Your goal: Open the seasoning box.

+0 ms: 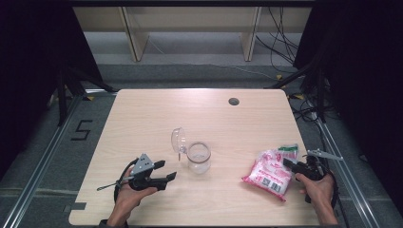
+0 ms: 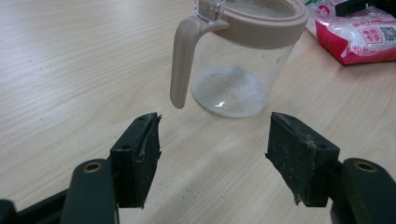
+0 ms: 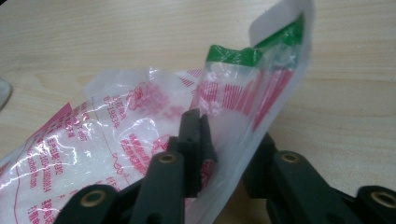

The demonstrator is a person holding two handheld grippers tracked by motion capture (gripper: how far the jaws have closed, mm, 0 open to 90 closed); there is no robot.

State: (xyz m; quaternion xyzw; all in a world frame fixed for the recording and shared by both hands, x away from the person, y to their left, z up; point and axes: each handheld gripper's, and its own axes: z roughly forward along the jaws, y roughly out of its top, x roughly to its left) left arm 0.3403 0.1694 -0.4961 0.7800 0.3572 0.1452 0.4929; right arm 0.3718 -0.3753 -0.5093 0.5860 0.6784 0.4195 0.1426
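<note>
Bag (image 1: 270, 175): pink-and-white plastic pouch at about four o'clock on the table (image 1: 157, 109), lying flat, its green-striped top edge lifted toward the right gripper (image 1: 291, 164).
Right gripper: jaws pinched on the bag's upper edge — film is squeezed between the pads (image 3: 194, 140) in the right gripper view.
Right hand (image 1: 318, 186): comes in from five o'clock, wrist low, gripper pointing toward ten o'clock.
Left gripper (image 1: 167, 171): jaws wide apart, holding nothing — aimed at the jar.
Left hand (image 1: 130, 192): at seven o'clock, resting on the table.
Jar (image 1: 198, 157): clear, beige rim and handle, lid hinged open, table centre.
</note>
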